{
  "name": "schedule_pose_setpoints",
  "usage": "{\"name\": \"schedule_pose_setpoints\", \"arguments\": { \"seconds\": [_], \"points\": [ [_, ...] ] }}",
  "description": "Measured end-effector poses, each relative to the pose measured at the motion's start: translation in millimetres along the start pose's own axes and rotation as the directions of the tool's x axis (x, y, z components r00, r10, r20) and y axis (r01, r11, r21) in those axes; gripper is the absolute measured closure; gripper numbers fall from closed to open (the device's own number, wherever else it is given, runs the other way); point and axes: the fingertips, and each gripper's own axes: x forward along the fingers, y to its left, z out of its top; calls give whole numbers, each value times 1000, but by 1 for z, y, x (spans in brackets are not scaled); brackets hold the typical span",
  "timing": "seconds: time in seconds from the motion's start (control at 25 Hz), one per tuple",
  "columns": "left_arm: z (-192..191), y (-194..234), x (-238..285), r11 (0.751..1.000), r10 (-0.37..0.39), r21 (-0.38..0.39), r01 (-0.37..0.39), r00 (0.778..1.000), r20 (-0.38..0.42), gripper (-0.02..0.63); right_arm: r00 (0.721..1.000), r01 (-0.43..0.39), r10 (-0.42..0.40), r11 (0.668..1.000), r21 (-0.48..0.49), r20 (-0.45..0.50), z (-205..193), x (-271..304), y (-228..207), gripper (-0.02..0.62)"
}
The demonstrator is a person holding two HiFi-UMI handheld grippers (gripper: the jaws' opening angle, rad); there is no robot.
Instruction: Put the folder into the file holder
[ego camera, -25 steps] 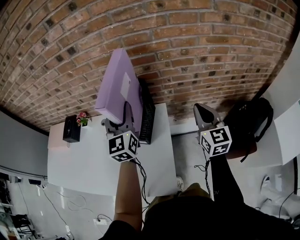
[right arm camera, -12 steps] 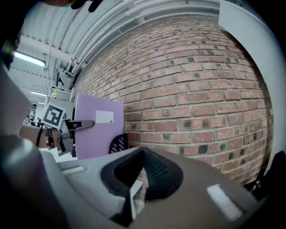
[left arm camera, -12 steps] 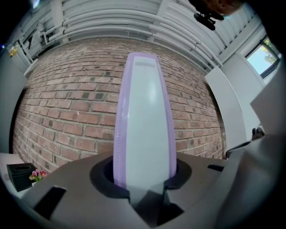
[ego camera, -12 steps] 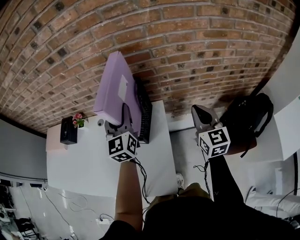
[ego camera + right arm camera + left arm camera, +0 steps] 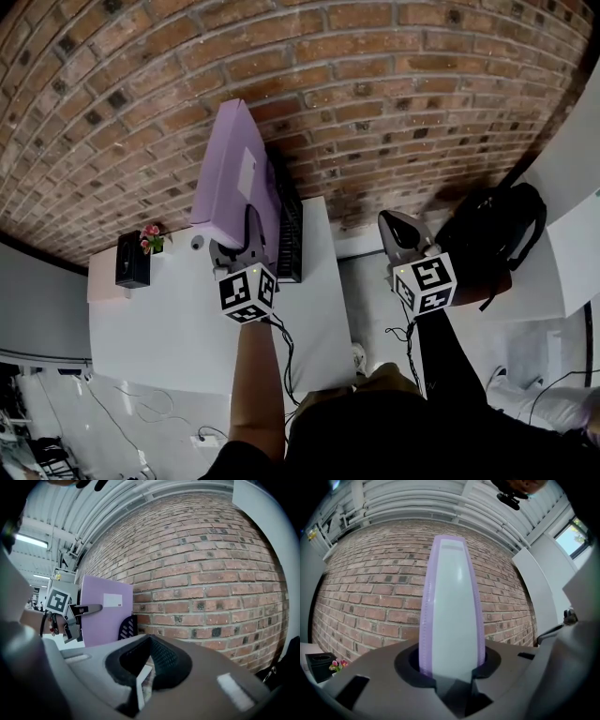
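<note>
one unreadable label (image 5: 248, 174) on folder (image 5: 223, 192)

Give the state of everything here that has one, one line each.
Lilac plastic folder: upright, gripped, left of the holder, not in it.
Black mesh file holder: standing on the white table, by the brick wall.
Left tongs: shut on the folder.
Right tongs: shut, empty.

One purple folder (image 5: 234, 178) and one black file holder (image 5: 292, 234) are counted. Two grippers are seen: the left gripper (image 5: 248, 225) and the right gripper (image 5: 398, 234). One worktop (image 5: 169, 323), one black box (image 5: 128, 262) and one black bag (image 5: 492, 230) are counted.
</note>
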Motion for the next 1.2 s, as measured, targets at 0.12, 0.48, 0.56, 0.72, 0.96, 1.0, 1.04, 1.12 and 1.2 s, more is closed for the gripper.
{"name": "schedule_pose_setpoints", "arguments": {
  "seconds": [0.12, 0.48, 0.56, 0.72, 0.96, 1.0, 1.04, 1.12, 1.2],
  "points": [
    [-4, 1, -1, 1000, 0, -16, 0, 1000, 1, 451, 1000, -6, 6, 1000, -4, -7, -3, 2, 5, 595],
    [-15, -1, -1, 999, -9, -45, 9, 1000, -5, 451, 1000, -9, 9, 1000, -14, -10, -2, 1, 5, 595],
    [-17, -1, -1, 998, -10, -56, 10, 1000, 0, 451, 1000, -10, 10, 1000, -16, -14, -3, 0, 5, 595],
    [-22, -1, -2, 997, -10, -74, 10, 1000, 6, 451, 1000, -7, 6, 1000, -22, -15, -4, -2, 2, 595],
    [-32, -6, -1, 997, -10, -77, 10, 1000, -7, 451, 1000, 8, -9, 1000, -25, -24, -7, -6, -5, 595],
    [-34, -7, -2, 997, -10, -74, 9, 1000, -10, 451, 1000, 8, -8, 1000, -27, -25, -7, -6, -6, 595],
    [-36, -8, -2, 997, -10, -71, 9, 1000, -13, 449, 1000, 8, -9, 1000, -27, -26, -8, -7, -6, 595],
    [-40, -8, -3, 998, -9, -69, 8, 1000, -19, 449, 1000, 10, -11, 1000, -27, -28, -9, -8, -7, 595],
    [-44, -8, -4, 998, -5, -70, 3, 1000, -26, 449, 999, 12, -12, 1000, -26, -31, -11, -9, -8, 595]
  ]
}}
